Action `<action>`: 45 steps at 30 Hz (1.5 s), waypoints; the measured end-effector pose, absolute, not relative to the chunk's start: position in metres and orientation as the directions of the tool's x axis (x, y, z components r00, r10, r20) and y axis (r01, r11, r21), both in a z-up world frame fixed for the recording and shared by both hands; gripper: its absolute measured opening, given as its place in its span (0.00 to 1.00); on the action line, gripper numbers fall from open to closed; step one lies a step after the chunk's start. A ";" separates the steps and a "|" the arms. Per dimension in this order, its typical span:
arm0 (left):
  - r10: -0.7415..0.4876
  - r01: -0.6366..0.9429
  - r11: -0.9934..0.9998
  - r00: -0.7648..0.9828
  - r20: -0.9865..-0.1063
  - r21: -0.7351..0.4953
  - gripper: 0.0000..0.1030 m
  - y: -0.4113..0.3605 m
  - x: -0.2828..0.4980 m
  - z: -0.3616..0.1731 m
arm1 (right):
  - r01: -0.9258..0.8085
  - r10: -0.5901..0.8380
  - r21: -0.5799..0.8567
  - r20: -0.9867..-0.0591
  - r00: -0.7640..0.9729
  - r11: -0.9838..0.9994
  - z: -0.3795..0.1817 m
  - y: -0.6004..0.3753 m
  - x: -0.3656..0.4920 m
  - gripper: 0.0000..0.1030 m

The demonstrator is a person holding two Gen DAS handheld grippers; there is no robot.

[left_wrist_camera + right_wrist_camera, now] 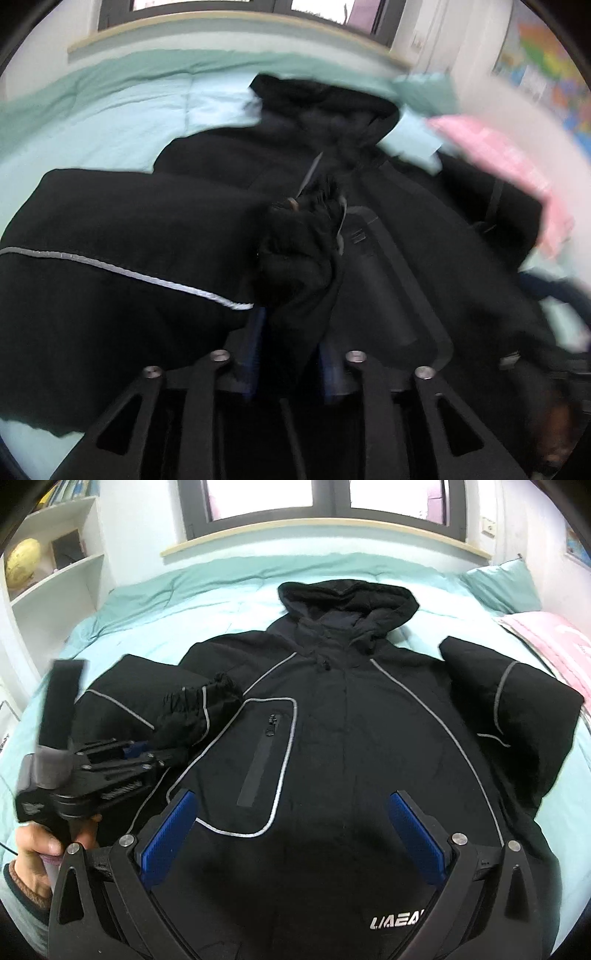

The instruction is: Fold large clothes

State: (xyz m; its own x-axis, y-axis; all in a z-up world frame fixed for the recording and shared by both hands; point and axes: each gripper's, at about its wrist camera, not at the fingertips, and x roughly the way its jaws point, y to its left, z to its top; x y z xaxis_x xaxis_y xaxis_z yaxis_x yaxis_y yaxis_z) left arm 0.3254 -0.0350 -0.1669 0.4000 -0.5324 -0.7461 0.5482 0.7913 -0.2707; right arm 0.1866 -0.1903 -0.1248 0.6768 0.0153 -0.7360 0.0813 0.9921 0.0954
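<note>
A large black hooded jacket (351, 738) with grey piping lies front-up on a teal bed (155, 613), hood toward the window. My left gripper (291, 321) is shut on the cuff of the jacket's left-hand sleeve (295, 251) and holds it over the jacket's chest; it also shows in the right wrist view (162, 749) at the left, gripping the bunched sleeve (199, 705). My right gripper (291, 834) is open and empty, hovering over the jacket's lower front. The other sleeve (509, 709) lies spread out to the right.
A pink pillow (554, 642) and a teal pillow (506, 583) lie at the bed's right end. White shelves (55, 572) stand at the left. A window with a wooden sill (325, 528) runs behind the bed.
</note>
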 end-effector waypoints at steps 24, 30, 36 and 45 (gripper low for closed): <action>-0.476 0.336 0.879 0.641 -0.602 -0.337 0.54 0.100 0.281 -0.096 | -0.022 0.155 0.184 -0.751 0.642 0.983 -0.125 -0.119 0.275 0.33; -0.466 0.340 0.885 0.645 -0.605 -0.319 0.54 0.068 0.288 -0.081 | 0.034 0.040 0.097 -0.673 0.739 0.995 -0.066 -0.175 0.241 0.32; -0.477 0.371 0.877 0.601 -0.641 -0.305 0.54 0.011 0.302 -0.090 | 0.114 -0.074 0.019 -0.656 0.751 0.993 -0.046 -0.232 0.224 0.32; -0.436 0.410 0.879 0.484 -0.759 -0.243 0.54 -0.066 0.316 -0.149 | 0.210 -0.175 -0.042 -0.727 0.664 0.977 -0.087 -0.318 0.217 0.32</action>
